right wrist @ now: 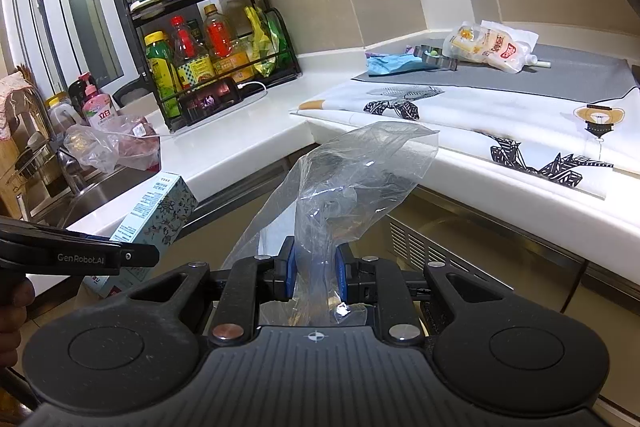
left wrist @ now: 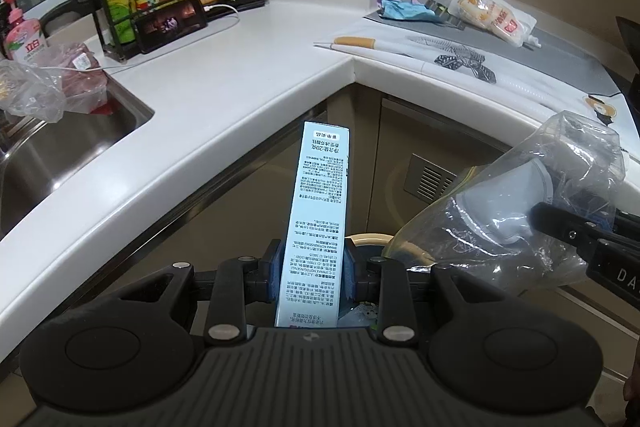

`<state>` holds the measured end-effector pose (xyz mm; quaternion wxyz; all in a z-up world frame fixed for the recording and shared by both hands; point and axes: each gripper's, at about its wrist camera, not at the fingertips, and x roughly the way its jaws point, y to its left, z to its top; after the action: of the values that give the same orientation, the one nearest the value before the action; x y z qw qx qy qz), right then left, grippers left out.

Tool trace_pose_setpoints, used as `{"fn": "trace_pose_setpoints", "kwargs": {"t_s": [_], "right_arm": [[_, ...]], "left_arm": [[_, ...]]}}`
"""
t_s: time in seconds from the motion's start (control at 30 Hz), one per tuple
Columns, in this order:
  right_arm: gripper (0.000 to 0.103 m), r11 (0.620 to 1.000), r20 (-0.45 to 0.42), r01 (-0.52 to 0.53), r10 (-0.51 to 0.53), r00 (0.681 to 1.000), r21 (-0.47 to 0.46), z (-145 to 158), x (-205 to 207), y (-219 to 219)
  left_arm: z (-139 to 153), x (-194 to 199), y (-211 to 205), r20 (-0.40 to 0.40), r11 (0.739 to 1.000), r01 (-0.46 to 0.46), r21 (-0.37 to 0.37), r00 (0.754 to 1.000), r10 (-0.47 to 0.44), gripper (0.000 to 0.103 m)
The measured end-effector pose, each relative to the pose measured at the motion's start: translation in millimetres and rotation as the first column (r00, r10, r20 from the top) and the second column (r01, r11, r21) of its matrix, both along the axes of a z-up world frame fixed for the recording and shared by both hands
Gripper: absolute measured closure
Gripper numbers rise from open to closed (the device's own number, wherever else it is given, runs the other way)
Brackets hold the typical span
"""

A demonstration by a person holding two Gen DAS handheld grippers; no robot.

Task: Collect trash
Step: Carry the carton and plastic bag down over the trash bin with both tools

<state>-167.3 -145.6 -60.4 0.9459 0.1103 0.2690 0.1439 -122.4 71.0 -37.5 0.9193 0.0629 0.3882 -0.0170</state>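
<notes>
Left tongs clench a pale-blue carton — right tongs, beside "GenRobot.AI", clench clear bag.

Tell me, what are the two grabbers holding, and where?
The left gripper pinches the light blue box near its lower end. The right gripper squeezes the clear plastic bag around its bunched bottom part.

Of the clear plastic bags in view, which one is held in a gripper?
The crumpled empty bag pinched in the right gripper, off the counter. The other bag sits by the sink with pink contents, and the printed pouch lies on the grey mat.
</notes>
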Motion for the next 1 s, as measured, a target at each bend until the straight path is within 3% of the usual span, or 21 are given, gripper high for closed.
{"fn": "trace_pose_setpoints", "kwargs": {"t_s": [0.33, 0.57, 1.0], "right_arm": [[0.082, 1.0, -0.054, -0.014, 0.014, 0.998, -0.008, -11, 15, 1], [0.082, 0.996, -0.067, -0.038, 0.032, 0.997, -0.084, -25, 31, 10], [0.081, 0.993, -0.151, -0.053, 0.036, 0.988, -0.109, -53, 55, 15]], "left_arm": [[-20, 20, -5, -0.067, 1.0, 0.021, -0.002, 0.998, -0.021, 0.07], [-36, 38, -10, -0.11, 0.999, 0.037, 0.001, 0.993, -0.037, 0.07], [-78, 71, -16, -0.204, 0.998, 0.06, -0.002, 0.977, -0.059, 0.07]]}}
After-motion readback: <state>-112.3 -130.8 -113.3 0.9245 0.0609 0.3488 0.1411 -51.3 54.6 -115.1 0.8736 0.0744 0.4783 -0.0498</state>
